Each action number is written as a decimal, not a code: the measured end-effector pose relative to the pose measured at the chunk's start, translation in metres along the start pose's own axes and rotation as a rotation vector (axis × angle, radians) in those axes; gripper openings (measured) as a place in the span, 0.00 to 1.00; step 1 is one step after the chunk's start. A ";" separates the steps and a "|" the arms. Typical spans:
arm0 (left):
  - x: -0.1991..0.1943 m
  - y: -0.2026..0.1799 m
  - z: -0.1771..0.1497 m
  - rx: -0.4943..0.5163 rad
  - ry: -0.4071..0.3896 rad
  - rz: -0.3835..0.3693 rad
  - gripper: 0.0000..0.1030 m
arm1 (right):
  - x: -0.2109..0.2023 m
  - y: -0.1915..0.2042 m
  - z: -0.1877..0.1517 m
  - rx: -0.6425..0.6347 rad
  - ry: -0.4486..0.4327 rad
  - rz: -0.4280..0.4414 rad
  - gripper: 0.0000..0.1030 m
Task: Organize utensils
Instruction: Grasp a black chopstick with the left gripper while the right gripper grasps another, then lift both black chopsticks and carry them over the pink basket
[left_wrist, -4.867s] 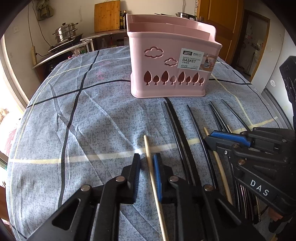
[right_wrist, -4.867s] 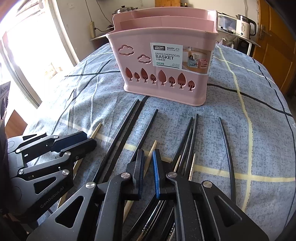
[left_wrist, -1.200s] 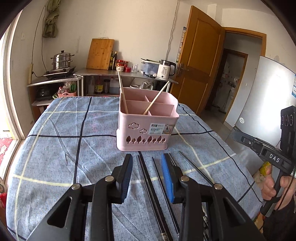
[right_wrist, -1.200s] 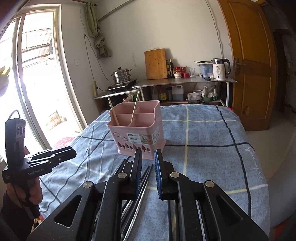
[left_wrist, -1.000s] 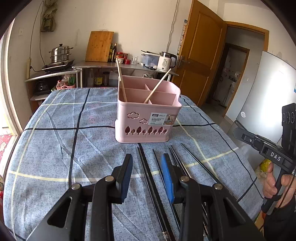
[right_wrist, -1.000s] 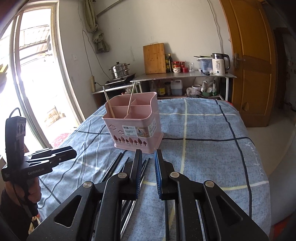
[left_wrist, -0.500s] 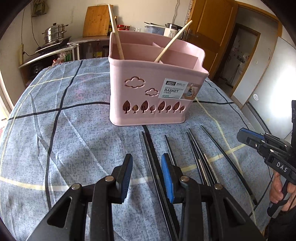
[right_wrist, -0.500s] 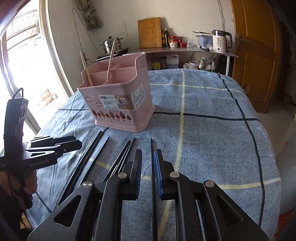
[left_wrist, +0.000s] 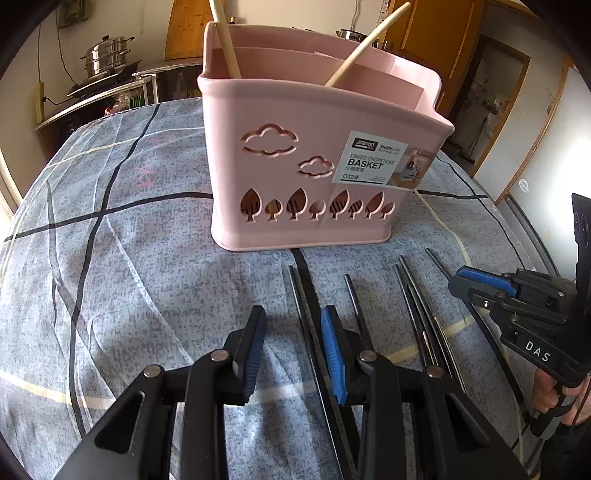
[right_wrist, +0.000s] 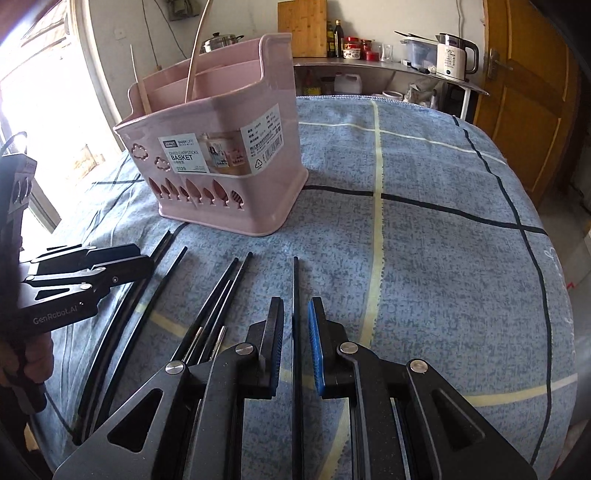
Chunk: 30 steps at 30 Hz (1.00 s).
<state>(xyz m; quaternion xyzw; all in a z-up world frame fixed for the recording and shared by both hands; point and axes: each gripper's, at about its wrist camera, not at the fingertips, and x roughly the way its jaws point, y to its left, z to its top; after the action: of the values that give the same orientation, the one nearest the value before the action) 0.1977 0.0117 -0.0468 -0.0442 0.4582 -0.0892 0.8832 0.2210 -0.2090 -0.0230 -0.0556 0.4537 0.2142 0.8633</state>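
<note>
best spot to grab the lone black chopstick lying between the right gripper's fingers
Grip the black chopstick on its near half, straight from above, with the right gripper astride it. It lies flat on the cloth, apart from the other black chopsticks, its length running toward the pink basket, so pads close across its thin shaft.

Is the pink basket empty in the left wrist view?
No. Two wooden chopsticks lean inside the pink basket, their tops sticking up over the rim.
</note>
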 end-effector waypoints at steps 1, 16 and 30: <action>0.001 -0.002 0.000 0.005 -0.001 0.010 0.31 | 0.003 0.001 0.000 -0.003 0.009 -0.006 0.13; -0.011 -0.007 0.001 0.027 -0.008 0.006 0.06 | -0.013 0.011 0.004 -0.007 -0.023 0.007 0.05; -0.105 -0.018 0.019 0.062 -0.194 -0.054 0.05 | -0.102 0.021 0.022 -0.016 -0.238 0.037 0.05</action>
<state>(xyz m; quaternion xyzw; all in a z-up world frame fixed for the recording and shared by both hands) 0.1522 0.0146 0.0513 -0.0374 0.3662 -0.1223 0.9217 0.1780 -0.2168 0.0742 -0.0284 0.3471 0.2388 0.9065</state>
